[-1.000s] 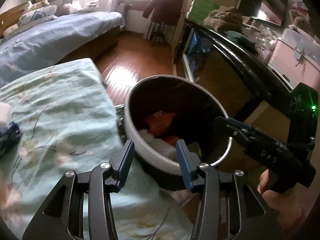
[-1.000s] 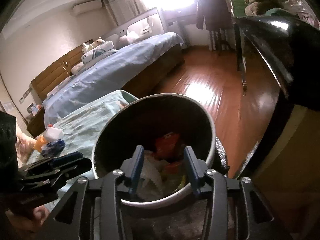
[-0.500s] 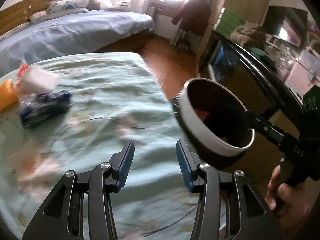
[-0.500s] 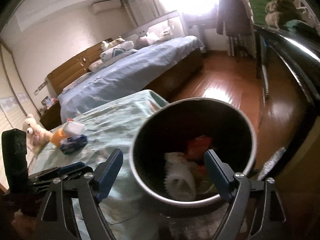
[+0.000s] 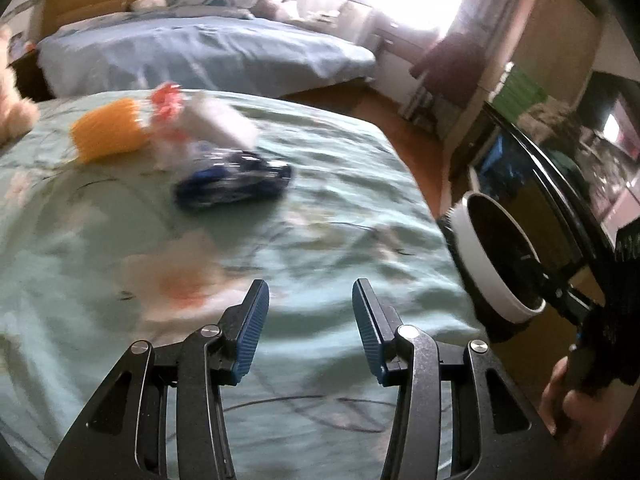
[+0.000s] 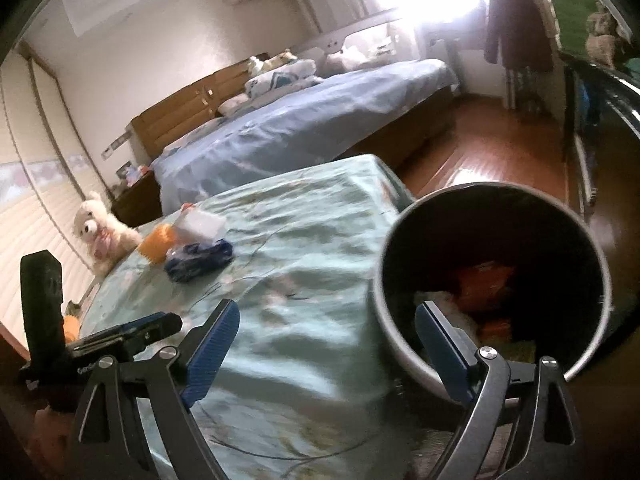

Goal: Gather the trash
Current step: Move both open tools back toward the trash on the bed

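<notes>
A dark blue crumpled wrapper (image 5: 234,186) lies on the green floral bedspread (image 5: 320,232), with a white and pink packet (image 5: 200,128) and an orange ribbed cup (image 5: 108,134) just behind it. They also show in the right wrist view: the wrapper (image 6: 200,260), the packet (image 6: 200,224), the cup (image 6: 158,244). The white-rimmed bin (image 5: 500,264) stands right of the bed and holds orange and white rubbish (image 6: 484,284). My left gripper (image 5: 310,320) is open and empty above the bedspread. My right gripper (image 6: 326,344) is wide open and empty at the bin's near rim (image 6: 416,364).
A white plush toy (image 6: 100,228) sits at the bedspread's far left. A blue-covered bed (image 6: 304,128) lies behind. A black desk (image 5: 560,184) stands right of the bin, with wooden floor (image 6: 500,148) beyond. The left gripper shows in the right wrist view (image 6: 132,332).
My left gripper has swung left from over the bin to over the bedspread, bringing the wrapper pile into view. My right gripper has opened wide and drawn back from the bin.
</notes>
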Demonstrator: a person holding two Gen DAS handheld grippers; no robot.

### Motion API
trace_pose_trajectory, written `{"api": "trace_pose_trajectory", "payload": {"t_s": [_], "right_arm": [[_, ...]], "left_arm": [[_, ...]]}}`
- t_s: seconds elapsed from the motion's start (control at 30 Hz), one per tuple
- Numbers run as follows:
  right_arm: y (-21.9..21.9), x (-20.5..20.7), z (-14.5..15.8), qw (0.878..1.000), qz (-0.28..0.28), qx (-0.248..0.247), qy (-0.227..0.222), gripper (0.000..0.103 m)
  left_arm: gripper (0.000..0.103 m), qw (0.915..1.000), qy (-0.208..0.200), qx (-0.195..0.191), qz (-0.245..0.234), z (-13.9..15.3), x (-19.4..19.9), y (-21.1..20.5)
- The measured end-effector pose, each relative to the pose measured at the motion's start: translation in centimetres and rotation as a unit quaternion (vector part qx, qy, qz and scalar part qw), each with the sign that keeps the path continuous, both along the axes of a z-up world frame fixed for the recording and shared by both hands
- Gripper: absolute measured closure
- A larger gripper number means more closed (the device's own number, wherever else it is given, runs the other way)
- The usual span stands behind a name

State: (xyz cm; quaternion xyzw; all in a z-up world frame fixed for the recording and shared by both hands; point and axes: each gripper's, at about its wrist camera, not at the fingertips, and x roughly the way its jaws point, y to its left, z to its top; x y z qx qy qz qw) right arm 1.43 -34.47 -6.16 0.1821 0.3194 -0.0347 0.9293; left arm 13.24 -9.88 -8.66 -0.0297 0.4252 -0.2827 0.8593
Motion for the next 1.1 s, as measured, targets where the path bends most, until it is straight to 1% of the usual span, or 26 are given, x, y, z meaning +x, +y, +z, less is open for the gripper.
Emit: {"api": "trace_pose_trajectory", "payload": {"t_s": [0.4, 0.53, 0.73, 0.8, 0.87, 1.1], "right_arm": [[4.7, 3.4, -1.0, 0.998, 0.066, 0.003, 0.013, 0.012], [6.7, 5.1, -1.3, 0.995, 0.101, -0.006, 0.021, 0.012], [8.8, 7.4, -1.6, 0.990, 0.139, -0.015, 0.024, 0.012], [9.2, 8.2, -1.9, 0.989, 0.145, -0.011, 0.028, 0.012], [9.3, 9.2, -2.3, 0.988, 0.149, 0.005, 0.033, 0.012], [9.7, 11.9, -2.6, 0.988, 0.144, 0.031, 0.035, 0.012]], "left_arm": [[0.060, 0.9986, 0.001, 0.002, 0.053, -0.4, 1.7, 5.2], [0.060, 0.9978, 0.001, 0.006, 0.066, -0.6, 2.6, 6.4], [0.060, 0.9959, -0.002, 0.013, 0.090, -0.8, 4.1, 8.6], [0.060, 0.9951, -0.004, 0.015, 0.098, -0.7, 4.9, 9.3], [0.060, 0.9942, -0.006, 0.018, 0.106, -0.6, 5.6, 9.9], [0.060, 0.9926, -0.012, 0.022, 0.119, -0.5, 8.5, 11.3]]}}
